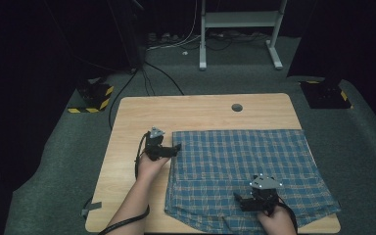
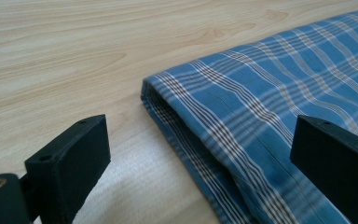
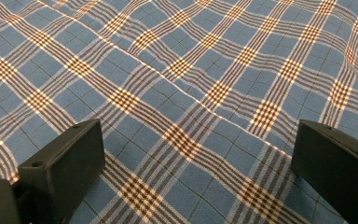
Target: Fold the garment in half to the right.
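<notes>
A folded blue plaid cloth (image 1: 245, 166) covers the right half of the wooden table (image 1: 137, 117). My left gripper (image 1: 176, 148) is at the cloth's left edge near its far corner, open, jaws wide apart. In the left gripper view the folded corner of the cloth (image 2: 261, 107) lies between and ahead of the jaws, layered edge showing. My right gripper (image 1: 239, 199) hovers over the near part of the cloth, open. The right gripper view looks down on the plaid weave (image 3: 191, 93), with slight wrinkles, between the spread jaws.
Bare wood lies left of the cloth and along the far edge, where a round cable hole (image 1: 237, 107) sits. Beyond the table are grey carpet, a white desk frame (image 1: 240, 29), cables and two stand bases with yellow-black tape (image 1: 94, 98).
</notes>
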A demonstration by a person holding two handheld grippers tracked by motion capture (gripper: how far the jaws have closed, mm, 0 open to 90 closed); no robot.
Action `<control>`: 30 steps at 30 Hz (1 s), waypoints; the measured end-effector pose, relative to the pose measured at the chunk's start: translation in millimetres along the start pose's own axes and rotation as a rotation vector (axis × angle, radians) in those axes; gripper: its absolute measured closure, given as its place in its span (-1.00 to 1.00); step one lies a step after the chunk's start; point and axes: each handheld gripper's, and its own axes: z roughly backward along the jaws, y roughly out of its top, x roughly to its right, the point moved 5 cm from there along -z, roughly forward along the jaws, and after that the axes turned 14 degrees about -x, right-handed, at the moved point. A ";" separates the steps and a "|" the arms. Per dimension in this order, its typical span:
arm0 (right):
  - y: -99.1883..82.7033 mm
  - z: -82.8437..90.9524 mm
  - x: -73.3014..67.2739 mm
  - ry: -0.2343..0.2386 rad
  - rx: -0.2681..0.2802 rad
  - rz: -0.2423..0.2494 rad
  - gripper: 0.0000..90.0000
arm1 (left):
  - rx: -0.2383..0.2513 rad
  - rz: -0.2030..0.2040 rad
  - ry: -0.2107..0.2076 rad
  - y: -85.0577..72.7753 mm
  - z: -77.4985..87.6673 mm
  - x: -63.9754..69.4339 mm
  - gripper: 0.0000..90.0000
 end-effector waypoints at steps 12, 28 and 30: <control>0.1 -0.6 -0.3 0.007 -0.007 0.007 -0.95 | -0.001 0.055 -0.002 17.2 -16.2 -13.7 -0.65; 0.1 -0.3 -1.1 0.001 -0.003 0.015 -0.95 | -0.088 0.019 0.135 21.5 -39.6 -6.6 -0.36; 0.1 -0.2 -1.4 -0.002 -0.002 0.016 -0.95 | -0.087 0.003 0.148 21.5 -40.2 -4.4 -0.26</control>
